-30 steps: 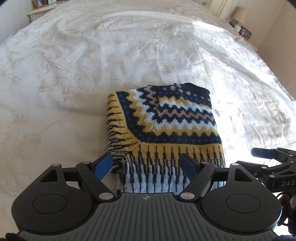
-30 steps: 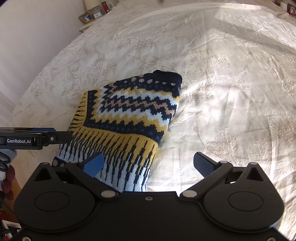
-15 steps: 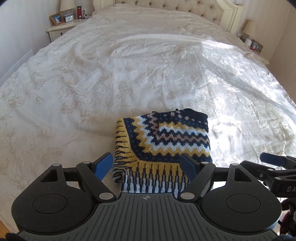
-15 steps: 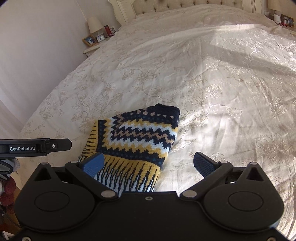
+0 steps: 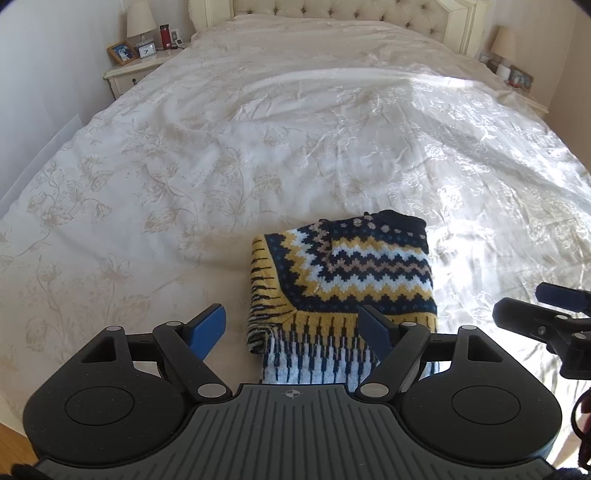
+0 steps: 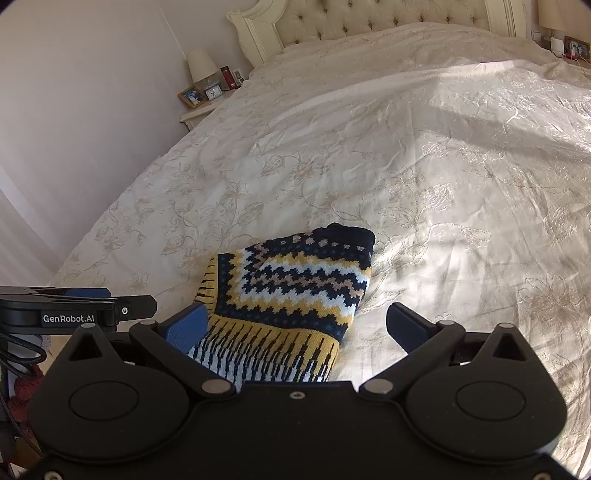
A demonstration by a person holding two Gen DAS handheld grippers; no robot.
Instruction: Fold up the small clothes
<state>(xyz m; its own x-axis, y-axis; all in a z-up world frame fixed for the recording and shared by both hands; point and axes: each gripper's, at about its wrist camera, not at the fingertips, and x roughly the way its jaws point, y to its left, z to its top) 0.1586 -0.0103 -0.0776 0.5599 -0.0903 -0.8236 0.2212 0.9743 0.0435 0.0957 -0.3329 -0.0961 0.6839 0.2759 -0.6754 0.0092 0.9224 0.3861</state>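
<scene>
A small knitted sweater with navy, yellow and white zigzag bands lies folded into a compact rectangle near the foot of the bed. My left gripper hovers open just short of its near edge, blue pads wide apart and holding nothing. In the right wrist view the same sweater sits low and left of centre. My right gripper is open and empty too, pulled back from the sweater's striped hem. Each gripper shows at the edge of the other's view.
The cream floral bedspread stretches to a tufted headboard. A nightstand at the left holds a lamp, clock and photo frame; another lamp stands at the right. A pale wall runs along the left.
Both grippers have drawn back and up from the folded sweater, which now looks smaller and lies free on the bed. More of the bed and the headboard has come into view.
</scene>
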